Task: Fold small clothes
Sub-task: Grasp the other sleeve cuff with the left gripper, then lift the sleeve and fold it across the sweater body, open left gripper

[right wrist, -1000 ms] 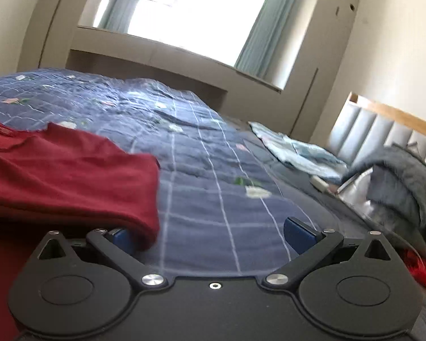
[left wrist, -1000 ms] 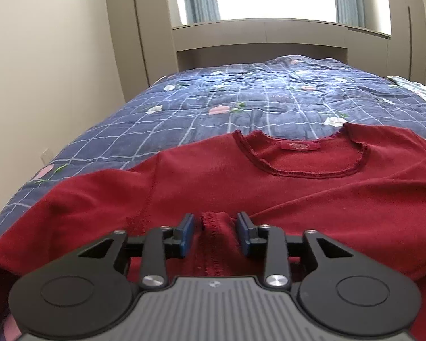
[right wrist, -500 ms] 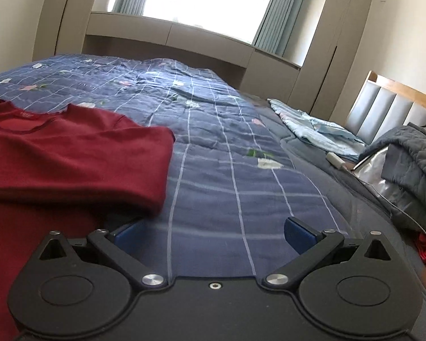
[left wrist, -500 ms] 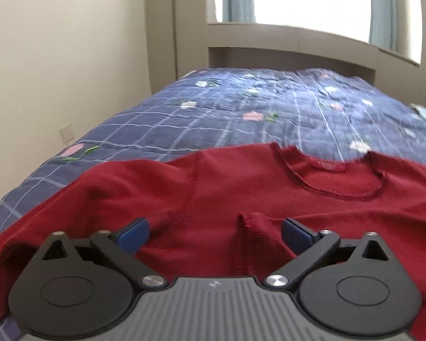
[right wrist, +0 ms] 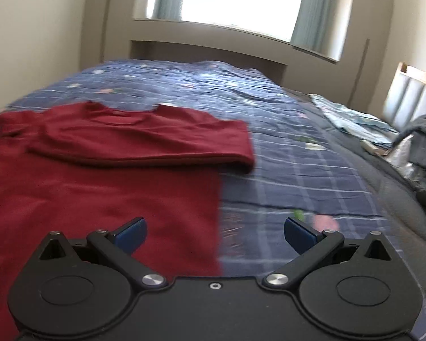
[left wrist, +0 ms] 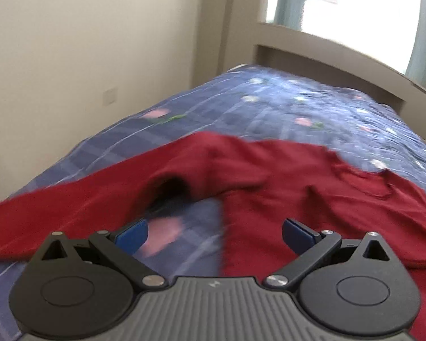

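Note:
A dark red long-sleeved top (left wrist: 284, 176) lies flat on the blue quilted bed. In the right wrist view the top (right wrist: 105, 176) has its right sleeve folded across the chest. My left gripper (left wrist: 214, 234) is open and empty over the top's left side edge, below the left sleeve. My right gripper (right wrist: 214, 234) is open and empty over the top's right side edge near the hem. The left view is blurred.
The blue checked quilt (right wrist: 292, 170) covers the bed. A light blue cloth (right wrist: 352, 119) and a grey garment (right wrist: 423, 139) lie at the right, by a padded headboard (right wrist: 409, 96). A cream wall (left wrist: 85, 56) runs along the bed's left side.
My left gripper let go of the sleeve cuff it held, opened, and swung left to the top's side edge. My right gripper stayed open and moved left over the top's hem edge.

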A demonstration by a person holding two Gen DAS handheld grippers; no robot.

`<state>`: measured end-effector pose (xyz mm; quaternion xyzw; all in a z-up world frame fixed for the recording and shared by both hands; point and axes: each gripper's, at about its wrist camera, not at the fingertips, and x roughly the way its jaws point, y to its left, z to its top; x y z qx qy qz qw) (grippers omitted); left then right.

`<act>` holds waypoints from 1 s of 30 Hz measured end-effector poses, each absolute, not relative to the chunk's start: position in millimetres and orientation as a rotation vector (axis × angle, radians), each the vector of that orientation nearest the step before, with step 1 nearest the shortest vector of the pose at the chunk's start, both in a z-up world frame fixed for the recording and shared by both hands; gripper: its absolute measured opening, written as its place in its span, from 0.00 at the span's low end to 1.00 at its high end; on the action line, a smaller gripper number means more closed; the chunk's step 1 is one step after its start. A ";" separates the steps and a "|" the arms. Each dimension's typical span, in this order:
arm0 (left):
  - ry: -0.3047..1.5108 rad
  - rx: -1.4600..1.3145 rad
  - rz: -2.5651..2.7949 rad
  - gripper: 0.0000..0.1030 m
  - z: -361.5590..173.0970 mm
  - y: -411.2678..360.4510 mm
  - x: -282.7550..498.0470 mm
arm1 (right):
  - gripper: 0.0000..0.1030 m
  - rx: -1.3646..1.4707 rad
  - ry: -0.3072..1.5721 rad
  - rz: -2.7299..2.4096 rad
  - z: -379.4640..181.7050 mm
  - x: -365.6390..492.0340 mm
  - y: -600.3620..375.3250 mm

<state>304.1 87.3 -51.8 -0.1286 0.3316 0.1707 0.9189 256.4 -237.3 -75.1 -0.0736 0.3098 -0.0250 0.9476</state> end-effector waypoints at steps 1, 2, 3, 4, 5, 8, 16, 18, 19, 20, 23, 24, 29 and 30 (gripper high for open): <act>0.683 -0.291 0.373 1.00 -53.3 99.7 297.2 | 0.99 -0.149 0.628 -0.030 -74.5 251.1 -230.2; 0.679 -0.318 0.393 1.00 -55.4 111.0 291.0 | 0.99 -0.149 0.627 -0.017 -73.4 247.6 -224.4; 0.671 -0.355 0.421 1.00 -57.4 124.1 283.9 | 0.99 -0.149 0.628 -0.004 -73.8 244.7 -219.7; 0.660 -0.394 0.446 1.00 -59.2 135.8 276.6 | 0.99 -0.150 0.634 0.008 -74.7 242.4 -214.4; 0.648 -0.438 0.468 1.00 -61.4 147.3 270.2 | 0.99 -0.153 0.644 0.017 -76.5 241.1 -208.8; 0.631 -0.620 0.482 0.99 -70.9 179.4 257.0 | 0.99 -0.162 0.681 0.030 -83.3 237.5 -193.7; 0.466 -0.967 0.702 0.83 -85.3 215.0 218.2 | 0.99 -0.148 0.708 0.014 -90.6 232.6 -181.5; 0.419 -1.052 0.768 0.70 -88.8 222.9 207.0 | 0.99 -0.152 0.712 0.012 -90.5 232.5 -179.9; 0.400 -1.088 0.789 0.67 -90.0 226.5 202.5 | 0.99 -0.155 0.712 0.013 -90.3 232.4 -179.4; 0.387 -1.115 0.817 0.59 -90.8 229.1 199.6 | 0.99 -0.159 0.712 0.013 -90.4 231.8 -178.5; 0.354 -1.177 0.885 0.41 -95.9 235.6 192.1 | 0.99 -0.160 0.716 0.017 -90.8 231.5 -178.0; 0.334 -1.210 0.907 0.34 -98.2 238.1 188.7 | 0.99 -0.161 0.717 0.018 -90.6 231.6 -177.8; 0.284 -1.270 0.964 0.09 -102.6 252.5 188.4 | 0.99 -0.167 0.717 0.022 -90.4 231.4 -176.7; 0.272 -1.272 0.967 0.06 -101.9 257.3 191.1 | 0.99 -0.166 0.718 0.024 -90.4 231.5 -176.9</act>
